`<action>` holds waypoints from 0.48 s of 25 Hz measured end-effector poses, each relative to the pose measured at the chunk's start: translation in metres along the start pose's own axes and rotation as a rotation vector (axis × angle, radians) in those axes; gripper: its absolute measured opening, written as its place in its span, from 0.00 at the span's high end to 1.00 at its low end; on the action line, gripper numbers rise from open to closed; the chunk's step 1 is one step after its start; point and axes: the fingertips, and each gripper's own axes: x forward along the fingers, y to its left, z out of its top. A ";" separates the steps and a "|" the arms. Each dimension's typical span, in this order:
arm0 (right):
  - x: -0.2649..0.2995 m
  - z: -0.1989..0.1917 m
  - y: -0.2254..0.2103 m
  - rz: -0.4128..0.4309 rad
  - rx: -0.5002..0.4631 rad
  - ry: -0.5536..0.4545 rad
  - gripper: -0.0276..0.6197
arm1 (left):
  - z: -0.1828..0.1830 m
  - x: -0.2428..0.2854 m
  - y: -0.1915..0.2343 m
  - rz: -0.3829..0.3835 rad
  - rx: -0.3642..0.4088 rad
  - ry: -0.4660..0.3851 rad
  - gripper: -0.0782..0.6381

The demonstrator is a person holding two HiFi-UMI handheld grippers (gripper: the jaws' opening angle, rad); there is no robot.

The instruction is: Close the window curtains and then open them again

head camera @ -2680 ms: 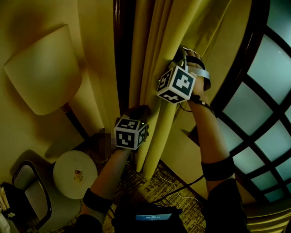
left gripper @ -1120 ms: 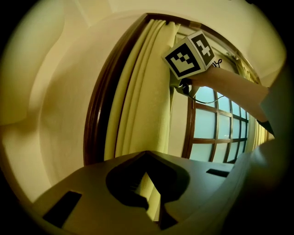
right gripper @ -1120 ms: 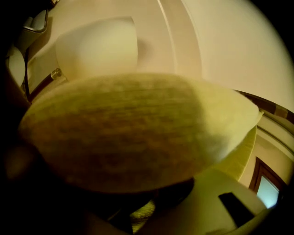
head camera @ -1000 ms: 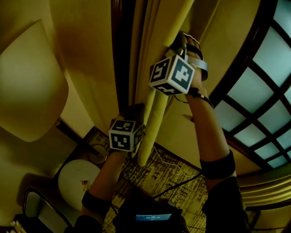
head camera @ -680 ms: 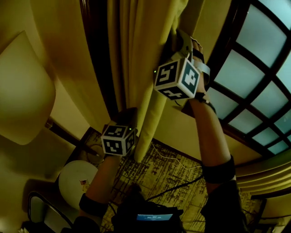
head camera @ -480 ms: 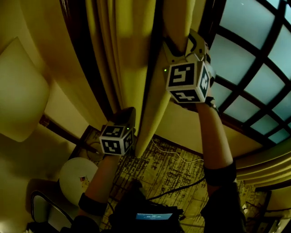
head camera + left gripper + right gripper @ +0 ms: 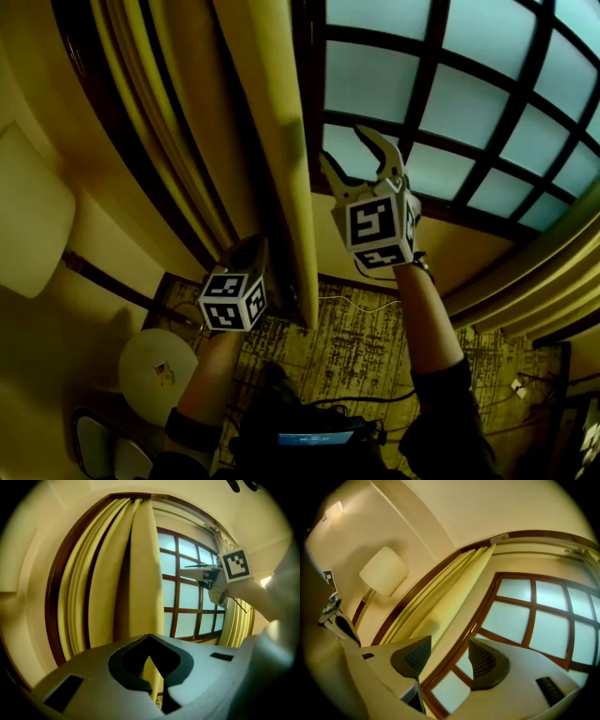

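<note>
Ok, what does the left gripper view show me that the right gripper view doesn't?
Only the left gripper view: the left gripper, jaws together at the edge of the curtain, and the right gripper with its marker cube out against the window. Only the right gripper view: the lamp shade and the right gripper's own jaws, which have just been opening, with nothing between them. Both: the gathered curtain and the window panes.
</note>
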 end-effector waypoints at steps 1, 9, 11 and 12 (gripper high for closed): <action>-0.022 -0.024 -0.004 -0.006 0.031 0.045 0.53 | -0.004 -0.002 -0.013 -0.012 0.007 0.004 0.89; -0.213 -0.204 -0.013 -0.105 0.263 0.368 0.79 | -0.051 -0.009 -0.115 -0.108 0.044 0.077 0.89; -0.258 -0.238 -0.011 -0.170 0.337 0.404 0.88 | -0.063 -0.008 -0.140 -0.138 0.059 0.096 0.89; -0.277 -0.254 -0.009 -0.203 0.357 0.416 0.90 | -0.067 -0.008 -0.151 -0.153 0.072 0.102 0.89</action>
